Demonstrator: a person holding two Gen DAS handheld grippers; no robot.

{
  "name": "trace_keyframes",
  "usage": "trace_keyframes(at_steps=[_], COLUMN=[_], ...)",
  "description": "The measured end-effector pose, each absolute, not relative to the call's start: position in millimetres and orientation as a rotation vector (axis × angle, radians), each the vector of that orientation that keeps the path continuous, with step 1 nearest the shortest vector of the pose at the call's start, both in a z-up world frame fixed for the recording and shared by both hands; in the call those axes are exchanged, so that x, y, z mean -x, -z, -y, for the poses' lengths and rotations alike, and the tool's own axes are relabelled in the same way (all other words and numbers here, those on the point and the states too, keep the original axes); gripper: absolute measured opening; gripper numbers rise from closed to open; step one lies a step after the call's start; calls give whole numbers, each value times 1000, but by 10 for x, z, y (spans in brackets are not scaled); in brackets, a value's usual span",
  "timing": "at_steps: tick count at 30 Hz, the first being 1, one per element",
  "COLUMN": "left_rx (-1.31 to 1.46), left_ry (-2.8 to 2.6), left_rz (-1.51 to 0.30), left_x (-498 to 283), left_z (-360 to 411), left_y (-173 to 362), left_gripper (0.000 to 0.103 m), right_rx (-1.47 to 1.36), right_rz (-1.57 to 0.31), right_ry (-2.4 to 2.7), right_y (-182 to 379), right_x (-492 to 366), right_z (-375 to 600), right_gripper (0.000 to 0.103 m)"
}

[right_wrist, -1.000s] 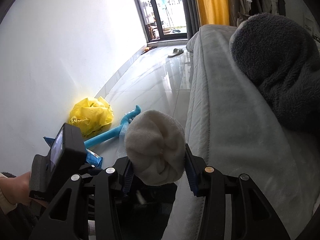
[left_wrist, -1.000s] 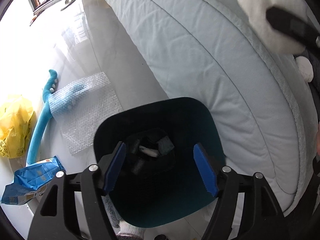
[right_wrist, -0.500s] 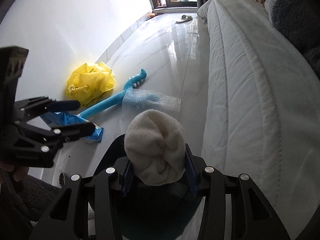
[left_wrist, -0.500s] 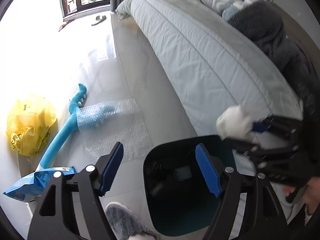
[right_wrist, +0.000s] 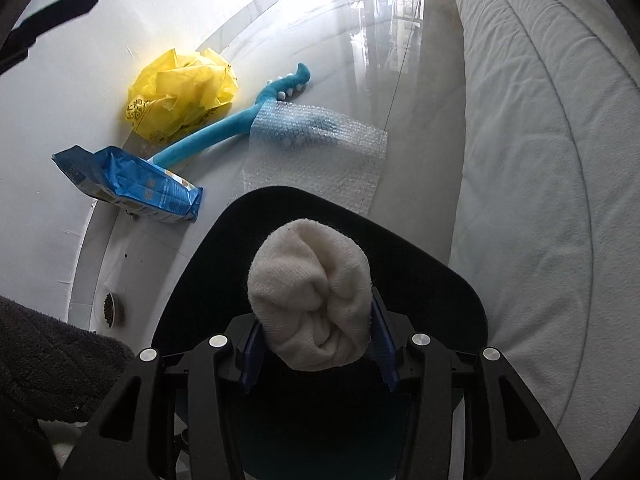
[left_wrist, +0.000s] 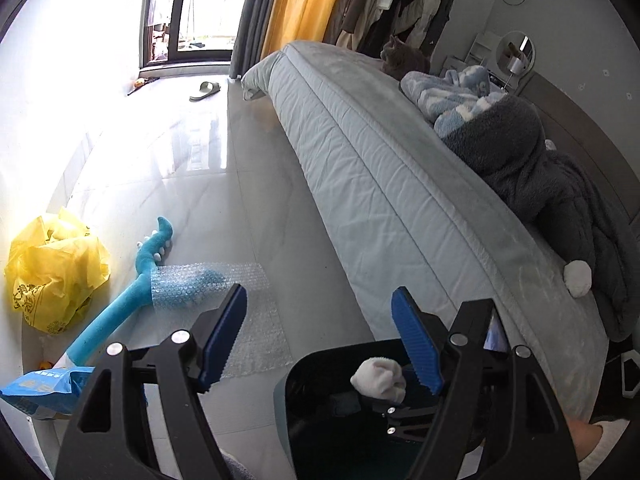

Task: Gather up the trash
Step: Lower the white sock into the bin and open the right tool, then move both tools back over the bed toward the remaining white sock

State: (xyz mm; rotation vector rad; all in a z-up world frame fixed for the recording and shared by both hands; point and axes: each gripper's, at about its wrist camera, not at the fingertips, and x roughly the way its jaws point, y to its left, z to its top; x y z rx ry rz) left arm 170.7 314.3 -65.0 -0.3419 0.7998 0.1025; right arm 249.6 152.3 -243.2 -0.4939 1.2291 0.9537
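Observation:
My right gripper [right_wrist: 316, 344] is shut on a rolled white sock [right_wrist: 310, 298] and holds it right above the open dark trash bin [right_wrist: 440, 280]. In the left wrist view the sock [left_wrist: 378, 378] hangs over the bin [left_wrist: 316, 372] at the lower right. My left gripper [left_wrist: 320, 340] is open and empty, above the floor beside the bin. On the floor lie a bubble wrap sheet [right_wrist: 320, 148], a yellow plastic bag [right_wrist: 180, 92] and a blue snack bag [right_wrist: 132, 184].
A blue plush toy [left_wrist: 120, 308] lies partly under the bubble wrap. The bed [left_wrist: 400, 184] runs along the right, with blankets, a second white sock ball [left_wrist: 577, 278] and a grey cat [left_wrist: 404, 60] on it. A slipper [left_wrist: 205, 90] lies near the window.
My right gripper has carried the sock from beside the bed down over the bin's opening. My left gripper has swung up and left, away from the bin, still open.

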Motion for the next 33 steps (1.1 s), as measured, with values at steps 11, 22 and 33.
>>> trace_keyframes(at_steps=[11, 22, 33], left_rx=[345, 273, 322], left_ry=[-76, -37, 62], left_rz=[-625, -539, -490], left_x=[-1738, -1899, -2116], left_z=[-3010, -2457, -1899], left_y=[131, -131, -165], left_gripper=[81, 87, 91], right_rx=[464, 351, 270], right_rz=[-1209, -1035, -861], right_ry=[-960, -1033, -916], right_y=[2182, 1530, 1103], right_x=[-2498, -2524, -2775], right_z=[-1381, -936, -97], right_gripper=[77, 80, 81])
